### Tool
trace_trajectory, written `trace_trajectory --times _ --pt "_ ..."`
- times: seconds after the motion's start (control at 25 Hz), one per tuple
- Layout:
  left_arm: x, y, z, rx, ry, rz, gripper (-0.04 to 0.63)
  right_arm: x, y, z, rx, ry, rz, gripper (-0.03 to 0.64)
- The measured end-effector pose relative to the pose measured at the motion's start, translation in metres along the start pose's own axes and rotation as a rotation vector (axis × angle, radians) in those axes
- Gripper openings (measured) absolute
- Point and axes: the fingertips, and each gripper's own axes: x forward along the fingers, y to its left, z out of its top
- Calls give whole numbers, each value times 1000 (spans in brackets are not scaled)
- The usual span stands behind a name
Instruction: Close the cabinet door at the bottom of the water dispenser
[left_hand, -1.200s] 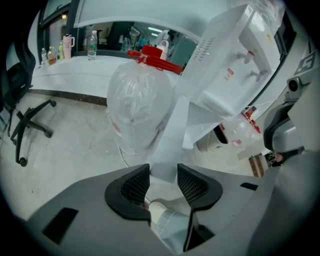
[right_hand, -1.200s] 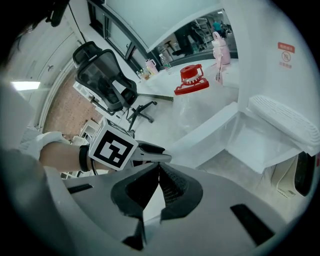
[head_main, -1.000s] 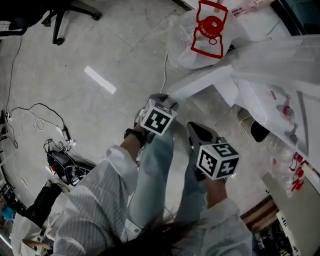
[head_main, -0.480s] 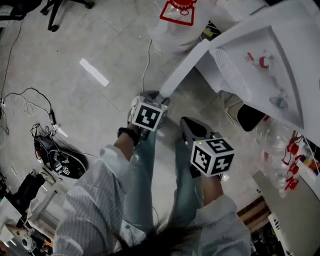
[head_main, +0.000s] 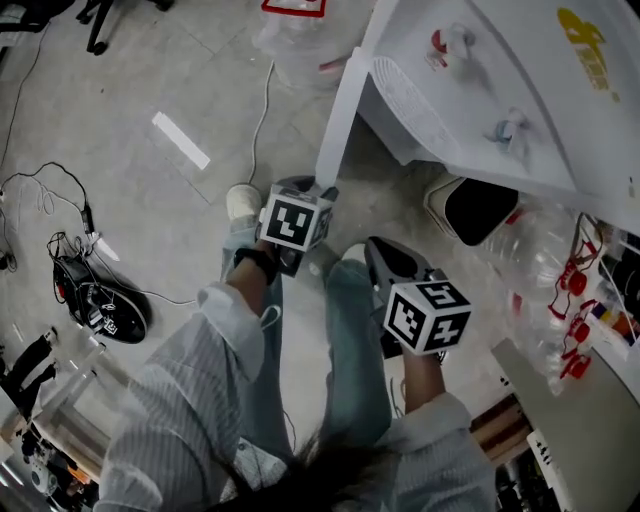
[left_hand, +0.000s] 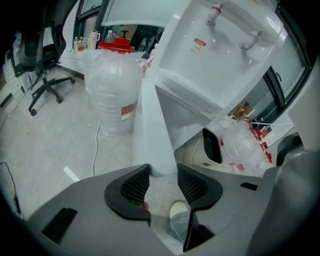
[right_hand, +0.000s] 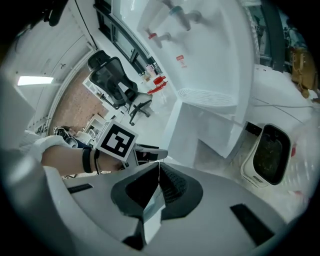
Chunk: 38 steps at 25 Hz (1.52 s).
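The white water dispenser (head_main: 520, 90) stands at the upper right, its bottom cabinet door (head_main: 340, 115) swung out toward me. My left gripper (head_main: 318, 188) is at the door's lower free corner. In the left gripper view the door (left_hand: 152, 130) rises just beyond the gap of the left gripper (left_hand: 164, 175), whose jaws stand apart. I cannot tell whether the pads touch the door. My right gripper (head_main: 385, 262) hangs lower and to the right, away from the door. Seen in its own view, the right gripper (right_hand: 159, 172) has its pads together with nothing between them.
A bagged water jug (head_main: 295, 40) with a red cap stands left of the dispenser, a white cord (head_main: 262, 110) trailing from it. A white bin with a dark opening (head_main: 470, 205) and a bag of bottles (head_main: 560, 280) lie to the right. Cables (head_main: 100, 305) lie on the floor at left.
The dispenser has come further into the head view and the door now runs more steeply toward it. My left gripper has stayed at the door's free end. The right gripper has barely moved.
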Motion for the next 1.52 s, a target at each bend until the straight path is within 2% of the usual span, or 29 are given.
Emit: trace_trajectory --times 0.24,0.44,0.56,0.92,1.12,1.52 --pt "13 -32 7 -35 -26 1 184 -28 -32 -23 34 -13 -20 14" --pt "28 -57 13 -105 -25 3 190 -45 -56 -35 75 -31 -32 14" --pt "37 -73 18 -106 -17 2 195 -51 -67 -36 86 -41 -38 14" --pt "52 -100 26 -65 5 -12 197 -64 -86 -34 124 -66 -43 14" --pt "61 -107 29 17 29 6 193 -70 -96 -41 150 -73 -55 14" --pt "77 -125 42 79 66 -6 170 -78 -114 -39 203 -108 -80 14"
